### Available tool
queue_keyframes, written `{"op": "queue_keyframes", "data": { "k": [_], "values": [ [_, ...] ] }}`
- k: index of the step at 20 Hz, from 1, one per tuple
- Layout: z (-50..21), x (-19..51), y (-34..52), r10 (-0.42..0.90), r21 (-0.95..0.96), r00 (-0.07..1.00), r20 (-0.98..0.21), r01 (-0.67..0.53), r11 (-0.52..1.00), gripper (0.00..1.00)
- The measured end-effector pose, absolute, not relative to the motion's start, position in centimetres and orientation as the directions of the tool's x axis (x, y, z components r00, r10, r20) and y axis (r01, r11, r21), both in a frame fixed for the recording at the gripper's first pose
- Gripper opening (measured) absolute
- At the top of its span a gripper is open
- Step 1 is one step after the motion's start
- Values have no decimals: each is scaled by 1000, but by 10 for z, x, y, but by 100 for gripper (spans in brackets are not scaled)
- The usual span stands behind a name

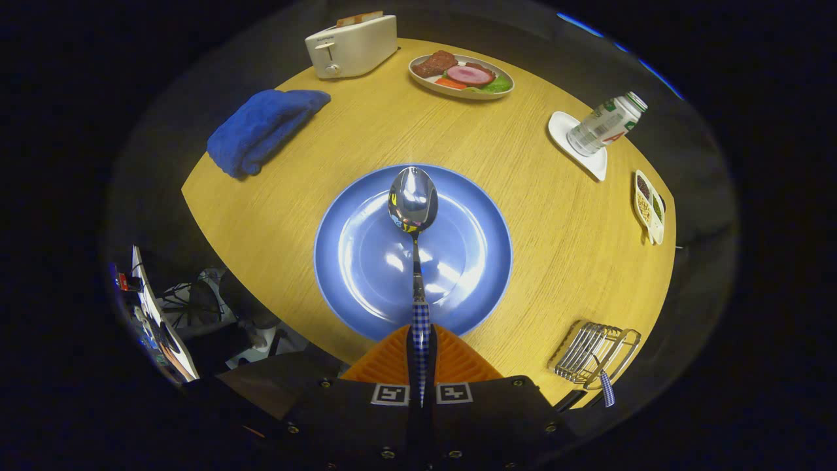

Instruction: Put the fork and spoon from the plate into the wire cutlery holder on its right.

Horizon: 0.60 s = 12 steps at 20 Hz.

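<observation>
Between the two fingers sits the checkered handle of the spoon [413, 204], so the gripper [422, 356] is clenched tight on it, fingers pressed nearly together with just the handle in the gap. The spoon sticks straight out ahead, bowl at the far end, over the blue plate [353, 275]. Can't tell if the bowl is touching the plate or just above it.

Off to the right, near the table's close edge, is the one wire cutlery holder [596, 354], with a single checkered handle [607, 387] poking out of its near side, looks like the fork, but its head is hidden.

Everything's on a round wooden table [523, 170]. Count-wise: one blue towel [261, 131] far left, one white toaster [351, 46] at the far edge, one oval dish of food [461, 75] beside it, one bottle [605, 123] on a small white saucer [592, 160] to the right, and one little divided tray [649, 208] further right.
</observation>
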<state>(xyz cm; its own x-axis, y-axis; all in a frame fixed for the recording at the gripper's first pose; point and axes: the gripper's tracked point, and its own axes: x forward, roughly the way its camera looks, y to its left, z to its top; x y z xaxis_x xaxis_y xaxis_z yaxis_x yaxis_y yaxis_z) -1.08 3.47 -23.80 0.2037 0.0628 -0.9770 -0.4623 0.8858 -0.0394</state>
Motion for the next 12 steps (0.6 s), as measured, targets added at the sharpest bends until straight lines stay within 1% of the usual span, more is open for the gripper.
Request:
{"op": "queue_keyframes", "data": {
  "k": [4, 8, 12],
  "values": [
    [-232, -24, 17, 54, -39, 198, -979, -437, 899, 1],
    [-218, -37, -6, 48, -38, 217, -975, -375, 926, 1],
    [-205, -57, -39, 22, -47, 211, -977, -317, 947, 1]
  ]
}}
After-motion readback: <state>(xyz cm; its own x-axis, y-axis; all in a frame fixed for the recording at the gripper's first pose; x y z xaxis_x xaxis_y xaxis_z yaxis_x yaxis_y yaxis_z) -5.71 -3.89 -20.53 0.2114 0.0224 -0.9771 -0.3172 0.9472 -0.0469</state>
